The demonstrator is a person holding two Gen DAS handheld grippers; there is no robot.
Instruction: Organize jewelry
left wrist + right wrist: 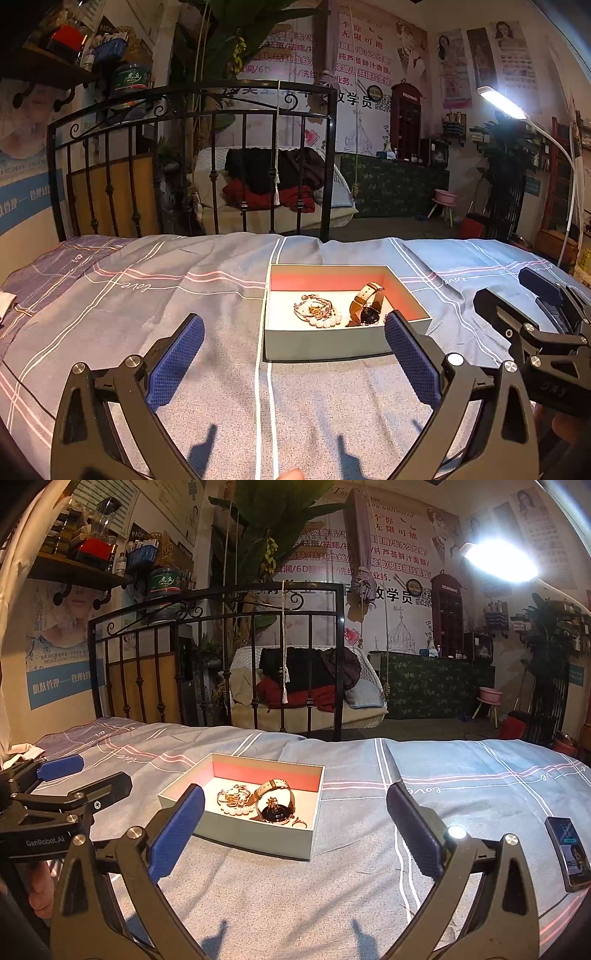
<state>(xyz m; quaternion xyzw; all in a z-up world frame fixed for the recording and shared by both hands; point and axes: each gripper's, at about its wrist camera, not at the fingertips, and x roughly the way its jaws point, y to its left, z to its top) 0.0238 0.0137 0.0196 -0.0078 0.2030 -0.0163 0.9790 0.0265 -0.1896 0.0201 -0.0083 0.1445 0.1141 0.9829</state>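
Left wrist view takes in the striped bedspread [147, 332], then the open box [325, 343] resting on it, ahead and right of centre. Inside lie a watch [365, 304] standing on edge and a tangle of bracelets [319, 312] just beside it. The left gripper [293, 350] is spread wide and empty, its right finger overlapping the box's near corner. The right gripper [295, 827], likewise spread and empty, has the box ahead-left. Judged from both views, the left one sits slightly nearer.

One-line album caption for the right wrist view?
Open hand-held gripper hovers before a box holding a watch and bracelets.
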